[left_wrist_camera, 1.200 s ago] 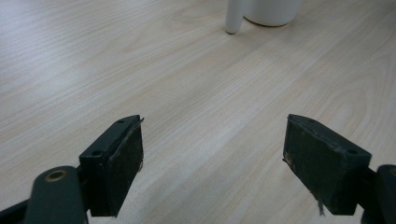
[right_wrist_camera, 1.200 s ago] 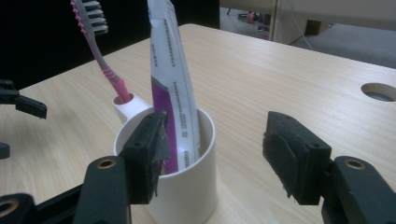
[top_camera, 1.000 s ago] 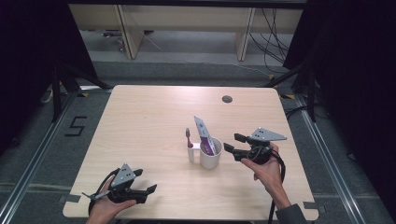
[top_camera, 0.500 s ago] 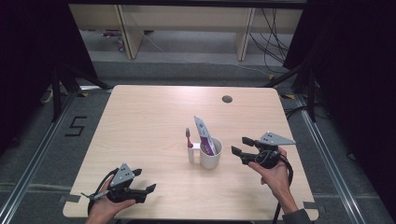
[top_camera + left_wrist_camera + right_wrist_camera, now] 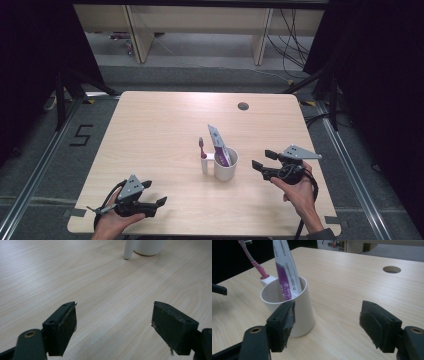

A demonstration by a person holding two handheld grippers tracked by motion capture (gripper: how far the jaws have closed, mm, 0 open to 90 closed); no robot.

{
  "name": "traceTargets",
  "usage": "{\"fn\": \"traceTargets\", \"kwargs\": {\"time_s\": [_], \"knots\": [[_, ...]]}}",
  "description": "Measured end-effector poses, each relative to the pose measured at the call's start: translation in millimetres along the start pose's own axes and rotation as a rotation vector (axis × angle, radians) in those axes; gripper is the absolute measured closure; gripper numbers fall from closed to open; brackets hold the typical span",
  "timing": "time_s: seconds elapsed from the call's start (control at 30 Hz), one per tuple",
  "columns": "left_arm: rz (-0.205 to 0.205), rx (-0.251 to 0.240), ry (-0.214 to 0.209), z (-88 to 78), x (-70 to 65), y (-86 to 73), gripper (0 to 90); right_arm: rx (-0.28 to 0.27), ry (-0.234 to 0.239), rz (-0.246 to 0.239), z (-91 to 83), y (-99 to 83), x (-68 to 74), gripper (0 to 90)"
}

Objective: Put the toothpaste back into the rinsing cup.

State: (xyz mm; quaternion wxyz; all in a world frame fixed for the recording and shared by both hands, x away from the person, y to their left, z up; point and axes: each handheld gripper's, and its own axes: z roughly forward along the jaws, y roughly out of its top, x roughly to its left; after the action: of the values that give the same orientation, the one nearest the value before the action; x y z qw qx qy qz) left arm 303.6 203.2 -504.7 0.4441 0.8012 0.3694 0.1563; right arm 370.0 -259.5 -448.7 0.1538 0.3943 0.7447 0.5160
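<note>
- Table point(image 5: 165, 120): light wood worktop, round cable hole point(image 5: 243, 106) near its far right corner
- Cup point(image 5: 226, 165): white, upright, about mid-worktop and a bit toward the near edge & right side; in the right gripper view point(image 5: 294, 312) it stands just ahead of our left jaw, not between the jaws
- Toothpaste tube point(image 5: 219, 145): white w/ purple print, stands in the cup, long axis tilted, top leaning toward the far left corner; clear in the right gripper view point(image 5: 287, 275)
- Toothbrush point(image 5: 202, 149): pink, upright in the small side holder point(image 5: 205, 164) on the cup's left
- Right gripper point(image 5: 262, 161): we hold it near the right edge, jaws pointing left at the cup, close but apart from it; jaws have just been opening, now wide, nothing between the pads
- Left gripper point(image 5: 161, 201): near the near edge, left of centre, low over the wood; jaws spread wide, empty; the cup base point(image 5: 149, 247) shows far ahead at the top of its view
- Key relation, our read: cup lies left of the right gripper, along the line its jaws point; right hand clearly nearer than left, so a short move toward the left edge would bring the cup or tube within the jaws
</note>
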Motion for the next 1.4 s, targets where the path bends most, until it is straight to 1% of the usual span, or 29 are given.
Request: {"fn": "traceTargets", "kwargs": {"time_s": [0.03, 0.07, 0.1, 0.13, 0.17, 0.2, 0.23, 0.27, 0.33, 0.37, 0.4, 0.43, 0.47, 0.5, 0.6, 0.67, 0.7, 0.77, 0.8, 0.83, 1.0, 1.07, 1.1, 1.13, 1.17, 1.27, 1.33, 1.37, 1.4], "knots": [[0.001, 0.000, -0.002, 0.2, -0.1, -0.2, 19.9, 0.002, -0.011, 0.002, -2.0, -1.0, -1.6, 28.4], [0.002, -0.001, -0.002, 0.1, 0.0, 0.0, 19.9, -0.009, -0.012, -0.020, -2.2, -1.1, -3.7, 28.1], [0.000, -0.005, -0.002, 0.2, 0.1, 0.0, 19.9, 0.006, -0.015, 0.005, -4.0, -1.8, -2.5, 27.6], [-0.003, -0.014, -0.004, 0.8, 0.1, -0.2, 19.9, -0.004, -0.023, -0.022, -4.5, -2.0, -5.2, 27.5], [-0.003, -0.014, -0.004, 0.8, 0.1, -0.2, 19.9, -0.008, -0.026, 0.009, -4.7, -3.2, -3.4, 27.1], [0.002, 0.003, 0.003, -0.5, -0.1, 0.3, 19.9, -0.006, -0.027, -0.010, -5.7, -3.6, -5.3, 26.2], [0.002, 0.003, 0.003, -0.5, -0.1, 0.3, 19.9, -0.006, -0.027, -0.010, -5.7, -3.6, -5.3, 26.2], [-0.005, -0.010, -0.009, 0.5, -0.5, -0.1, 19.9, -0.005, -0.028, 0.019, -6.4, -4.7, -3.2, 25.6], [0.002, -0.007, -0.007, -0.1, -0.4, 0.0, 19.9, 0.000, -0.034, -0.002, -9.3, -6.0, -5.0, 25.5], [0.001, -0.006, -0.006, -0.2, -0.2, -0.1, 19.9, 0.003, -0.040, -0.001, -10.3, -6.6, -4.9, 25.3], [-0.003, -0.012, -0.009, 0.7, -0.1, -0.3, 19.9, 0.001, -0.045, 0.019, -10.8, -7.3, -3.2, 25.0], [0.006, 0.001, -0.002, 0.1, 0.3, -0.3, 19.9, -0.007, -0.051, -0.007, -11.0, -7.8, -4.8, 24.6], [0.006, 0.001, -0.002, 0.2, 0.4, -0.4, 19.9, 0.004, -0.060, 0.007, -13.1, -7.9, -3.5, 24.4], [0.005, -0.001, -0.002, 0.2, 0.1, -0.4, 19.9, -0.007, -0.063, -0.010, -12.9, -8.5, -5.2, 24.3], [0.001, -0.007, -0.008, 0.6, -0.5, -0.9, 19.9, 0.000, -0.062, 0.001, -16.3, -10.2, -4.3, 23.9], [0.005, -0.004, -0.005, 0.3, -0.3, -0.9, 19.9, 0.002, -0.064, 0.036, -18.2, -11.9, -1.0, 23.4], [0.006, -0.004, -0.005, 0.3, -0.3, -0.9, 19.9, 0.010, -0.069, 0.011, -19.7, -12.2, -2.5, 23.0], [0.012, 0.001, 0.000, 0.1, 0.2, -1.1, 19.9, 0.010, -0.071, 0.023, -21.6, -14.7, -0.3, 21.5], [0.012, 0.002, 0.003, -0.1, 0.0, -1.2, 19.9, 0.002, -0.082, 0.013, -21.1, -16.0, -0.7, 20.6], [0.012, 0.002, 0.003, -0.1, 0.0, -1.2, 19.9, 0.016, -0.089, 0.022, -23.2, -17.0, 0.8, 19.5], [0.013, 0.002, 0.000, 0.2, 0.0, -1.5, 19.9, 0.015, -0.082, 0.029, -28.1, -26.1, 7.1, 18.7], [0.014, 0.002, 0.001, 0.2, 0.0, -1.5, 19.9, 0.033, -0.077, 0.039, -31.9, -28.8, 10.4, 18.7], [0.012, 0.001, -0.001, 0.2, -0.1, -1.5, 19.9, 0.014, -0.079, 0.012, -31.0, -30.0, 8.9, 18.7], [0.011, 0.000, -0.001, 0.4, -0.1, -1.5, 19.9, 0.022, -0.070, 0.039, -32.7, -31.2, 11.7, 18.7], [0.010, 0.001, -0.001, 0.5, -0.2, -1.5, 19.9, 0.013, -0.079, 0.014, -32.4, -32.2, 10.7, 18.7], [0.011, 0.001, -0.001, 0.5, -0.3, -1.5, 19.9, 0.023, -0.083, 0.003, -35.5, -35.3, 12.8, 18.7], [0.010, 0.001, -0.001, 0.5, -0.3, -1.6, 19.9, 0.028, -0.075, 0.016, -37.4, -38.3, 16.1, 18.7], [0.010, 0.001, -0.001, 0.5, -0.4, -1.5, 19.9, 0.026, -0.071, 0.002, -37.7, -39.4, 15.8, 18.6], [0.012, 0.001, -0.001, 0.5, -0.4, -1.5, 19.9, 0.019, -0.070, 0.010, -37.3, -40.6, 17.1, 18.6]]}}
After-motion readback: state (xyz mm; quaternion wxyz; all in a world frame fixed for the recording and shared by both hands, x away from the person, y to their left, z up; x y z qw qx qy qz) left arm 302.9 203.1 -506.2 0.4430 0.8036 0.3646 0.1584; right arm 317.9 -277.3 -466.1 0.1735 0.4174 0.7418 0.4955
